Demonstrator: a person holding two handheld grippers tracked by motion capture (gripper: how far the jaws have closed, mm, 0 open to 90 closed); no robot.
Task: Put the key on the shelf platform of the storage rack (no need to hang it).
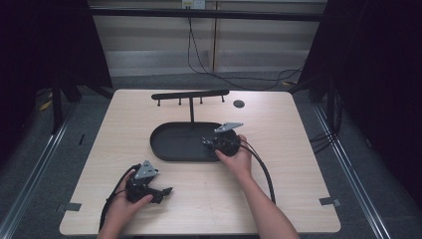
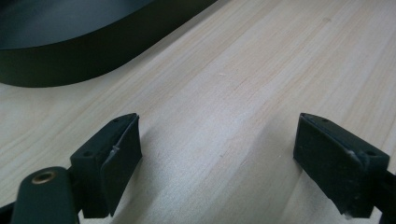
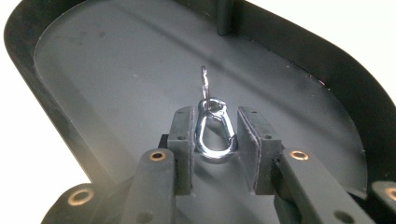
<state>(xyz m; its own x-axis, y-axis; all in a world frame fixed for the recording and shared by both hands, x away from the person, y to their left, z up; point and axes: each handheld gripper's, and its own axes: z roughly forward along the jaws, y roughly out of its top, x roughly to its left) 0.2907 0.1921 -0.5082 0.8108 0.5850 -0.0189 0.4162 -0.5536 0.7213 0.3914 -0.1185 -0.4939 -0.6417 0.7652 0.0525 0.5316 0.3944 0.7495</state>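
Observation:
A silver carabiner clip (image 3: 214, 136) with a small key ring (image 3: 204, 83) on its end stands between the jaws of my right gripper (image 3: 215, 119), which is shut on it. The clip hangs just over the floor of the black oval tray (image 3: 116, 70). In the high view my right gripper (image 1: 206, 142) reaches into the right end of the tray (image 1: 160, 149). My left gripper (image 1: 166, 190) rests low over the wooden table near the front left. Its jaws (image 2: 217, 140) stand wide open with bare wood between them.
A black T-shaped rack (image 1: 190, 94) with several pegs rises on a post from the tray's far side; the post (image 3: 224, 16) stands beyond the clip. The tray's wall (image 2: 70, 65) lies ahead of the left gripper. A small dark round hole (image 1: 239, 103) marks the table's far right.

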